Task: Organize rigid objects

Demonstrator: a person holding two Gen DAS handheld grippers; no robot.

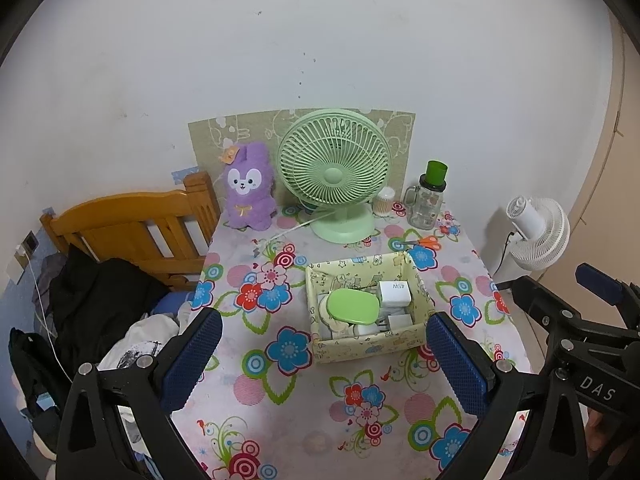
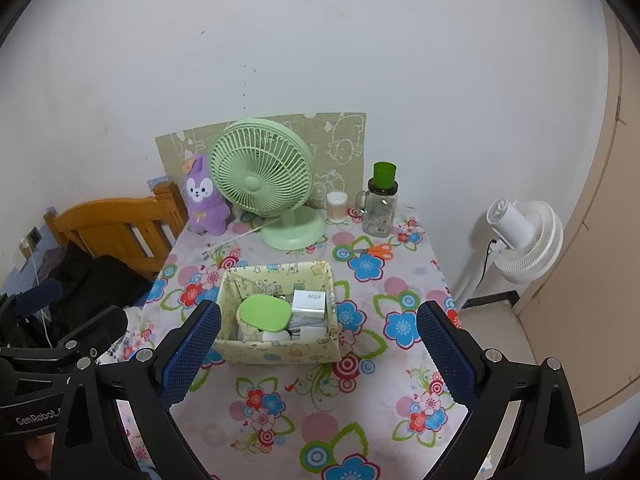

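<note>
Left wrist view shows my left gripper [image 1: 324,360] and right gripper [image 2: 318,356] wide and empty above the surface [image 1: 280,412]. The fabric box [image 1: 370,347] holds a green lid [image 1: 352,307] and white charger [image 1: 395,291]: light, stiff, probably slippery; I'd pinch their flat sides.

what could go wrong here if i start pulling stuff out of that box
The fabric box is soft-walled and crammed, so lifting the green oval case may drag the white 45W charger along. Both open grippers, left and right, might tip the light box. Reaching further risks snagging the fan cord.
</note>
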